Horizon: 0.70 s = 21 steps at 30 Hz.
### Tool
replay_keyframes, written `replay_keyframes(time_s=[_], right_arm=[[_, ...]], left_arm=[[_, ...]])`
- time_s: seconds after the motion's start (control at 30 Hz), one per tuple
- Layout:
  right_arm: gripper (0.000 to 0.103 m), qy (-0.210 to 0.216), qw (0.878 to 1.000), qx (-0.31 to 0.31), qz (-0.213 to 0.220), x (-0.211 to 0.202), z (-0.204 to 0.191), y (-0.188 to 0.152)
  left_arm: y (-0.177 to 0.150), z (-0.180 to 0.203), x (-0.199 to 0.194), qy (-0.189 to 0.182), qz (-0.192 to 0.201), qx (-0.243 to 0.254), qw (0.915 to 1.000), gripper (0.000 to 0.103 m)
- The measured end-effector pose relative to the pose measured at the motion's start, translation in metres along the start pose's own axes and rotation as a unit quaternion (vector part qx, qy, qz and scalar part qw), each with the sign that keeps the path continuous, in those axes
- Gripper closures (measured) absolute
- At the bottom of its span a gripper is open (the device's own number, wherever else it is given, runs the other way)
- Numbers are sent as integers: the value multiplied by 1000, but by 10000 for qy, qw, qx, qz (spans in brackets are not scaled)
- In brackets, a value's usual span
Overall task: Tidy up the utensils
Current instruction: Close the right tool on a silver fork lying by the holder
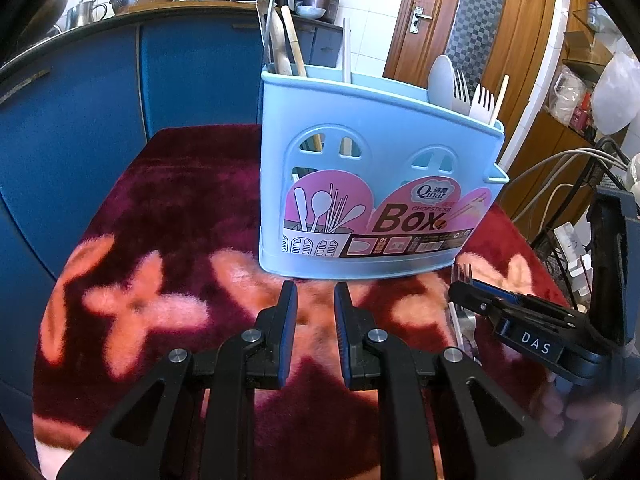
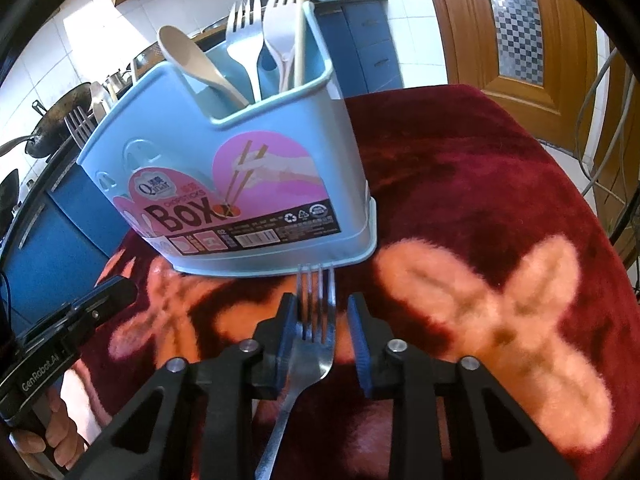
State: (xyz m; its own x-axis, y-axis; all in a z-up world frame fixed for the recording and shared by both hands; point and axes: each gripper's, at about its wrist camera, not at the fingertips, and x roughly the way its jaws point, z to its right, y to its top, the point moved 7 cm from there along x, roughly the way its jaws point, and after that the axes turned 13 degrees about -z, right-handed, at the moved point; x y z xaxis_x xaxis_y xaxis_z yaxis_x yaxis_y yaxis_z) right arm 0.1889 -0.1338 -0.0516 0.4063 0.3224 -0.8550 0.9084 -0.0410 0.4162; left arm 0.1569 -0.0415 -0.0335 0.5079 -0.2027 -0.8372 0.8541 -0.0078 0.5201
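A light-blue chopsticks box stands on the dark red floral cloth, also in the right wrist view. It holds spoons, white forks and chopsticks. A metal fork lies on the cloth between the fingers of my right gripper, which is open around it, just before the box. In the left wrist view the right gripper hovers over that fork at the right. My left gripper is open and empty in front of the box.
Blue cabinets with pots and bowls stand behind the table. A wooden door is at the back right. Cables and a wire rack sit off the table's right edge.
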Motion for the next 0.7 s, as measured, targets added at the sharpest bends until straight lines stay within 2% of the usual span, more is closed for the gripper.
replay_keyframes(time_s=[0.1, 0.37, 0.4, 0.43, 0.7], right_arm=[[88, -39, 10000, -33, 71, -3, -1, -1], [89, -36, 9997, -11, 258, -18, 2, -5], [96, -44, 9996, -16, 283, -22, 3, -7], [98, -41, 9995, -15, 308, -25, 4, -8], [100, -122, 9978, -68, 642, -61, 11, -18]], left_arm=[[0, 0, 0, 5, -13, 13, 10000, 86], [-1, 5, 0, -38, -58, 49, 10000, 86], [-1, 7, 0, -54, -66, 58, 9999, 86], [-2, 9, 0, -76, -80, 81, 9999, 86], [-8, 33, -2, -283, -241, 259, 9990, 86]])
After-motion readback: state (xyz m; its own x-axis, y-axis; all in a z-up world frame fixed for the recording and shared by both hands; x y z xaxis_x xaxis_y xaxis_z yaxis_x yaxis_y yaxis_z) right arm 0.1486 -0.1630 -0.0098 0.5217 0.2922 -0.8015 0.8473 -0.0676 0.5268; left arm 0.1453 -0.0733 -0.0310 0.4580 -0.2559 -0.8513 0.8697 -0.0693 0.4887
